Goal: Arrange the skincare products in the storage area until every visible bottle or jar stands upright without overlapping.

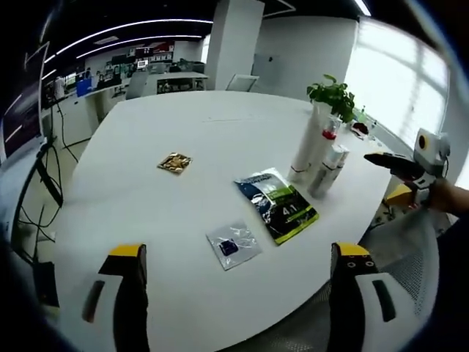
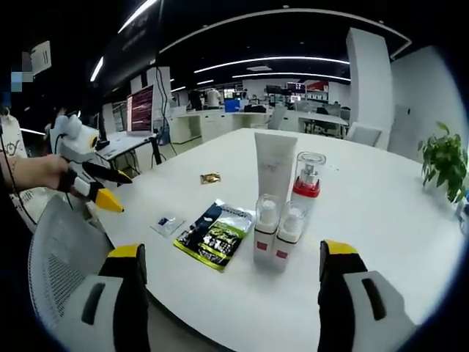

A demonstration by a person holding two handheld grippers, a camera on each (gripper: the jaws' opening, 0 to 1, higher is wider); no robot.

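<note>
Four skincare containers stand upright in a tight cluster on the white table (image 2: pixel 366 220): a tall white tube (image 2: pixel 275 165), a clear-capped pump bottle with a red collar (image 2: pixel 308 183), and two small bottles with red labels (image 2: pixel 266 231) (image 2: pixel 289 235). In the left gripper view the cluster is at the right, tall tube (image 1: pixel 306 150) behind a small bottle (image 1: pixel 328 170). My left gripper (image 1: pixel 239 251) is open over the near table edge, nothing between its jaws. My right gripper (image 2: pixel 234 251) is open, facing the bottles from a short distance. Each gripper shows in the other's view: right (image 1: pixel 396 176), left (image 2: pixel 108 187).
A green-and-black packet (image 2: pixel 216 235) lies flat left of the bottles, a small clear sachet (image 2: pixel 167 224) beside it, a gold sachet (image 2: pixel 210 177) farther back. A potted plant (image 1: pixel 333 95) stands behind the cluster. A white mesh chair (image 2: pixel 66 271) sits at the table edge.
</note>
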